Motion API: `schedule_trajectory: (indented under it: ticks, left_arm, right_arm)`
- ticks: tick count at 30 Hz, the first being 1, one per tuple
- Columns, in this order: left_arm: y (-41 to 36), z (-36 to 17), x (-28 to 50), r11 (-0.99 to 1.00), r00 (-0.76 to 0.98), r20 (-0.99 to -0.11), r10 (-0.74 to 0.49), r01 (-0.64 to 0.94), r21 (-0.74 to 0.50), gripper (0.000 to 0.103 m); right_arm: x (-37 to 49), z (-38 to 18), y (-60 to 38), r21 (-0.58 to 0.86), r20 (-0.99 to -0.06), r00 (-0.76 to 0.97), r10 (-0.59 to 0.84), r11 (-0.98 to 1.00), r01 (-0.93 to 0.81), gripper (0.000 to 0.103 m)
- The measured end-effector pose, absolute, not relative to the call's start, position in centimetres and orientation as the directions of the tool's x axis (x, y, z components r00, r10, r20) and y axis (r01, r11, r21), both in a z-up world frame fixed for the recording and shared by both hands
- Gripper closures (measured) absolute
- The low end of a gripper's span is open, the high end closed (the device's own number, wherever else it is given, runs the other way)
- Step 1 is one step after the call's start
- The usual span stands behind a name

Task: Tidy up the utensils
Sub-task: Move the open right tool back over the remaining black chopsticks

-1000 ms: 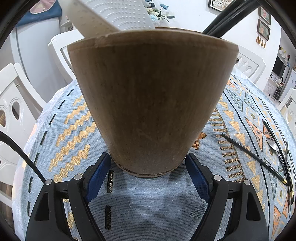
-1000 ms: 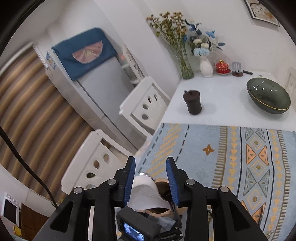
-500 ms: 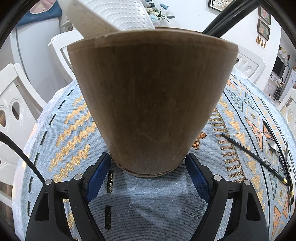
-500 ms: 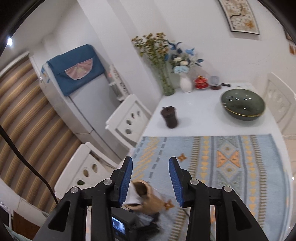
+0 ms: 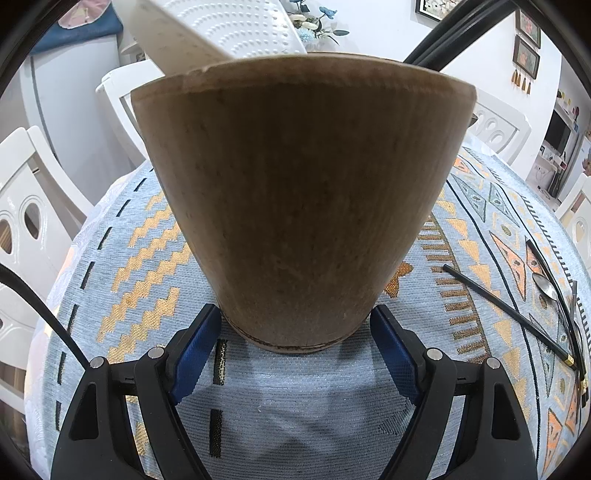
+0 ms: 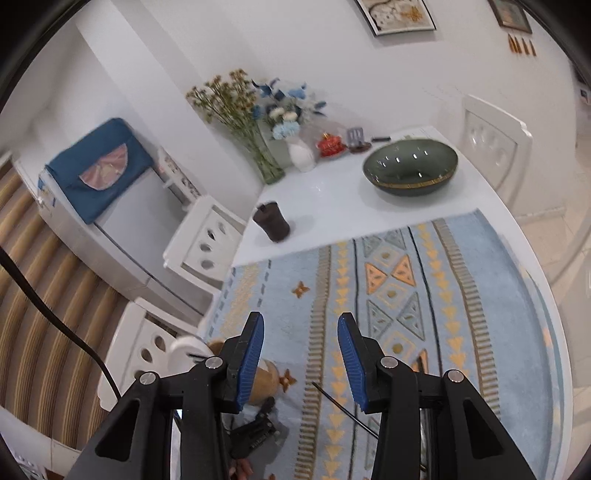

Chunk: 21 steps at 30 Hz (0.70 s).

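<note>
A tall brown wooden utensil holder (image 5: 303, 199) stands on the patterned blue cloth and fills the left wrist view. A white dotted rice paddle (image 5: 221, 33) and black chopsticks (image 5: 450, 37) stick out of its top. My left gripper (image 5: 295, 350) is open, its blue pads on either side of the holder's base. A black chopstick (image 5: 506, 314), a metal spoon (image 5: 546, 288) and other dark utensils lie on the cloth to the right. My right gripper (image 6: 301, 362) is open and empty, high above the table; the holder (image 6: 264, 380) shows below its left finger, and the chopstick (image 6: 343, 410) lies between.
White chairs (image 5: 26, 221) stand around the table. On the bare white far part of the table are a dark cup (image 6: 271, 223), a green bowl (image 6: 410, 166) and flower vases (image 6: 266, 162). A fridge (image 6: 110, 206) stands at the left.
My right gripper has swung right and tilted, and its jaws have opened wider. The left gripper and the holder have not moved.
</note>
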<state>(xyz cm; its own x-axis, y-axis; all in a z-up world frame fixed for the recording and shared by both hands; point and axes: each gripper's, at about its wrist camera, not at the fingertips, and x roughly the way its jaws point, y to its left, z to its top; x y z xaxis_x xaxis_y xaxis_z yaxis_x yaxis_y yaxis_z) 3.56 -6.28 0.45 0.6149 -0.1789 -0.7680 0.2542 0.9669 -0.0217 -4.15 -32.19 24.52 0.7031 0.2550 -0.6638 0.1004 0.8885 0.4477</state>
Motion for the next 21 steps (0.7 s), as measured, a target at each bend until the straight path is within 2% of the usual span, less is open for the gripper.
schedule_trajectory:
  ticks: [2,7,10,14,21]
  left_arm:
    - [-6.2,0.4,3.6,0.967,0.615,-0.768,-0.179,0.254,-0.022,0.021]
    - [-6.3,0.4,3.6,0.967,0.615,-0.768,-0.179,0.254,-0.022,0.021]
    - [-6.3,0.4,3.6,0.967,0.615,-0.768,-0.179,0.254,-0.022,0.021]
    - [-6.3,0.4,3.6,0.967,0.615,-0.768,-0.179,0.254,-0.022,0.021]
    - [-6.3,0.5,3.6,0.967,0.615,-0.768,-0.18,0.255,-0.022,0.021]
  right_arm:
    - [-3.9,23.4,-31.9,0.429,-0.706,0.655,0.27,0.898,0.092,0.055]
    - [-3.4,18.7,-30.1,0.32,-0.825,0.512,0.238,0.944,0.077,0.055]
    - [-3.6,15.3,-28.9,0.185,-0.885,0.444,0.141,0.981,0.058,0.055]
    - [-3.7,11.7,-27.9,0.088,-0.923,0.375,0.085,0.996,-0.01,0.055]
    - [-3.7,7.0,-25.7,0.002,-0.952,0.304,0.043,0.991,-0.133,0.055]
